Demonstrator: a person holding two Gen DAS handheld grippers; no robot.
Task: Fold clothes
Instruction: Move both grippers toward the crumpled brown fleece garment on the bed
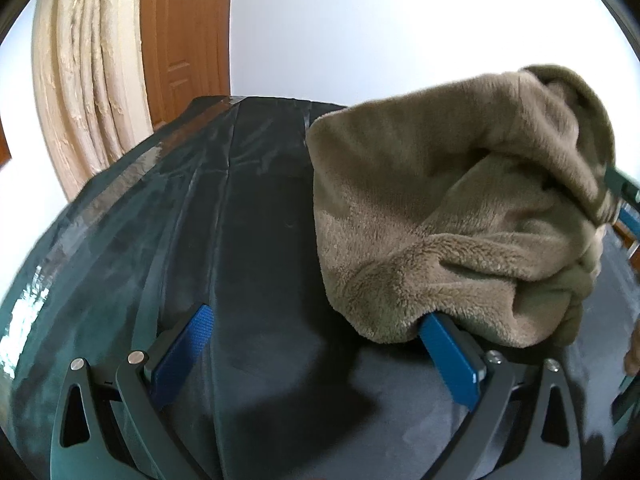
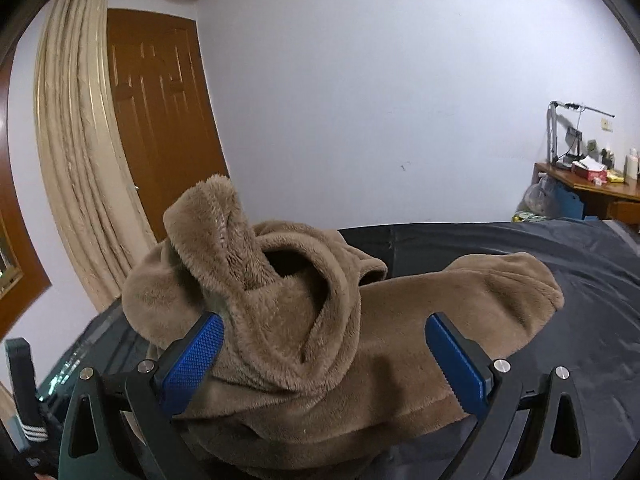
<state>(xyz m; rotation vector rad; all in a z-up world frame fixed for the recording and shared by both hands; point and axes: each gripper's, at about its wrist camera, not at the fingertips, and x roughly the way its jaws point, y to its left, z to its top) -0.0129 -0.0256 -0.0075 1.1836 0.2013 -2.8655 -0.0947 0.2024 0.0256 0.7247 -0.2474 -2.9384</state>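
A brown fleece garment (image 1: 440,208) lies bunched on a dark sheet-covered surface (image 1: 260,220). My left gripper (image 1: 316,320) is open, its fingers far apart. The garment's lower edge drapes over the tip of its right finger (image 1: 448,356), and the left finger (image 1: 192,344) is bare over the sheet. In the right wrist view the garment (image 2: 304,312) rises in a hood-like fold, with a flatter part stretching right. My right gripper (image 2: 324,320) is open with the bunched fleece between its wide-set fingers, the left finger (image 2: 196,356) touching the fabric. The right gripper (image 1: 624,196) shows at the garment's right edge.
A wooden door (image 2: 160,120) and a cream curtain (image 2: 76,160) stand behind the far left of the surface, against a white wall. A cluttered wooden desk (image 2: 592,184) is at the far right. The dark sheet (image 2: 580,280) is bare right of the garment.
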